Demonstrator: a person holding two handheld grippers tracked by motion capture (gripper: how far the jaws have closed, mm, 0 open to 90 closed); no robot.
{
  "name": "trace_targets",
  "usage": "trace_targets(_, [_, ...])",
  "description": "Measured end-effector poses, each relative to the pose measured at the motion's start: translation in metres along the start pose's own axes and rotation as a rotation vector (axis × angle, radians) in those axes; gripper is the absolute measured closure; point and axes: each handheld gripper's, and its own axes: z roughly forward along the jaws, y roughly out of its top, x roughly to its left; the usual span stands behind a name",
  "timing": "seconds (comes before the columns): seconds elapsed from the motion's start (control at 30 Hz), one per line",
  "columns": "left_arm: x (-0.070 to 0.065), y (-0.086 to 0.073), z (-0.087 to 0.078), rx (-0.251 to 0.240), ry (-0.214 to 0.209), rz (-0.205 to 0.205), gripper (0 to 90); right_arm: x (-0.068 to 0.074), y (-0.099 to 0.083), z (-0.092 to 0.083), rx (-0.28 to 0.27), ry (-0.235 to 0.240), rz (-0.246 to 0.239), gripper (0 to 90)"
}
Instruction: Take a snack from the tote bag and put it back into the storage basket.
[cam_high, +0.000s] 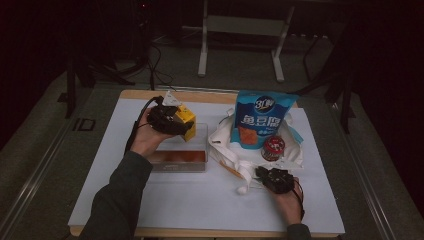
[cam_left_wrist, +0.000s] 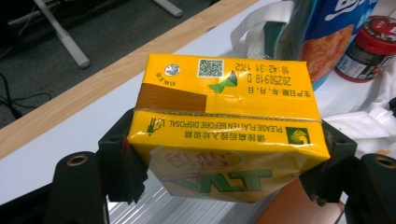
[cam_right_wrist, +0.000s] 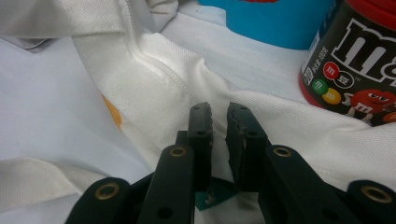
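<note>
Carrying the yellow drink carton (cam_left_wrist: 224, 135) toward the white tote bag (cam_high: 227, 145), I should keep it level and clear of the clear plastic tray (cam_high: 180, 162) rim below. My left gripper (cam_high: 167, 120) is clamped on the carton's two sides, so the carton sits between its jaws above the tray. My right gripper (cam_right_wrist: 219, 126) pinches the bag fabric near the candy jar (cam_high: 273, 148), jaws almost closed.
</note>
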Motion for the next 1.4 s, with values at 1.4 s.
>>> trace_targets(1.4, [0.026,-0.030,-0.011,0.012,0.070,-0.110,28.1,0.000,0.000,0.000,0.000,-0.002,0.001,79.7])
